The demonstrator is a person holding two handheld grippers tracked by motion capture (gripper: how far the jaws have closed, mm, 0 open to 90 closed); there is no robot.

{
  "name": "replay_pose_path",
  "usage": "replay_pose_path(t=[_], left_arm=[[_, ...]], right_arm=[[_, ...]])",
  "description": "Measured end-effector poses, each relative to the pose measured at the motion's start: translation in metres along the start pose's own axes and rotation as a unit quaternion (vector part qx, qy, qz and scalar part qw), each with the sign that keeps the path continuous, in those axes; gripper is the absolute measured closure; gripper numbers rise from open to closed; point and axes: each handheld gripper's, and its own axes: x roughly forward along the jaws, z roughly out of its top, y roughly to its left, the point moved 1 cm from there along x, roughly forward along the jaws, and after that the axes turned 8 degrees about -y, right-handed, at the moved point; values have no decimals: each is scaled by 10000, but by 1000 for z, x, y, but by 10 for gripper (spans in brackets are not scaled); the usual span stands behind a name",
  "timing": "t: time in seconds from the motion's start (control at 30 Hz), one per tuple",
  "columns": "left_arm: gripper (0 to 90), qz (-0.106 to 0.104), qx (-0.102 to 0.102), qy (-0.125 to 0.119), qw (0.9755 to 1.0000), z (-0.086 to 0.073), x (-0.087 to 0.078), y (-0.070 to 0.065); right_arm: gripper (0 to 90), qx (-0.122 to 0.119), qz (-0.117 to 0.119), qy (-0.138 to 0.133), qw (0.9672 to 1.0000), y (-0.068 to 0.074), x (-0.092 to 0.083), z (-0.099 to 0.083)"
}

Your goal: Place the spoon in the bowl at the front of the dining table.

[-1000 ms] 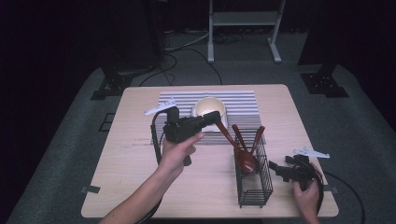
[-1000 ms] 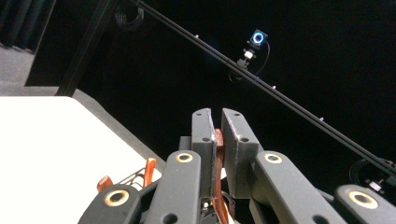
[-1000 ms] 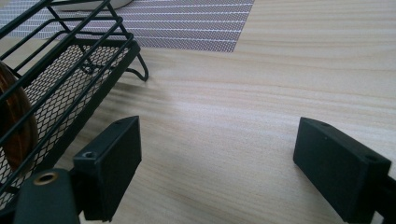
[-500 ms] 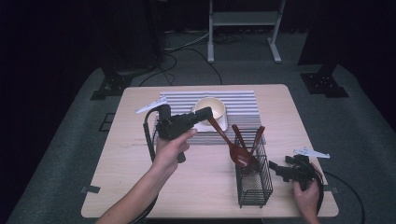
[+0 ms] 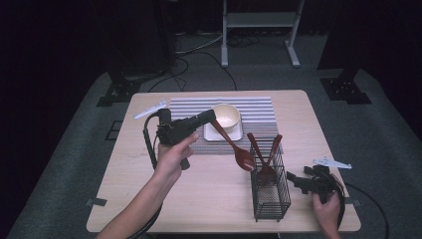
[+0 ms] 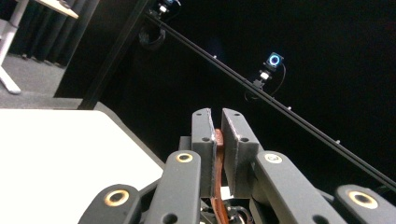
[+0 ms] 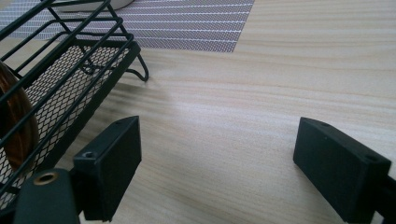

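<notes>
My left gripper (image 5: 211, 117) is held above the striped placemat (image 5: 189, 107), shut on the handle of a dark red wooden spoon (image 5: 234, 147). The spoon slants down to the right, and its bowl hangs just left of the black wire basket (image 5: 271, 199). In the left gripper view the handle (image 6: 217, 186) is pinched between the jaws of the left gripper (image 6: 218, 126). Two more dark red utensils (image 5: 263, 149) stand in the basket. My right gripper (image 5: 294, 180) rests on the table right of the basket, open with nothing between its fingers. The right gripper (image 7: 219, 163) faces bare wood beside the basket (image 7: 70, 60).
A cream bowl (image 5: 226, 115) sits on a white square plate (image 5: 213, 133) on the placemat, just behind the held spoon. The wooden table (image 5: 149, 199) ends close to the right hand. Stands and cables lie on the grey floor beyond.
The left hand has moved left and back, carrying the spoon. The spoon's bowl has come out of the basket and now hangs to its left. The right gripper has stayed put.
</notes>
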Motion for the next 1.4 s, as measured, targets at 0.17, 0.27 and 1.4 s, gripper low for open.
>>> replay_pose_path(t=[0.17, 0.27, 1.4], left_arm=[[841, 106, -22, -21, 9999, 1, -4, 6], [841, 163, -10, -22, 9999, 2, -5, 9], [841, 862, 3, -82, 9962, 6, -9, 54]], right_arm=[[140, 1, 1, 0, 10000, 0, 0, 0], [140, 4, 2, -1, 10000, 0, 0, 0], [140, -44, -38, 7, 10000, 1, 0, 0]])
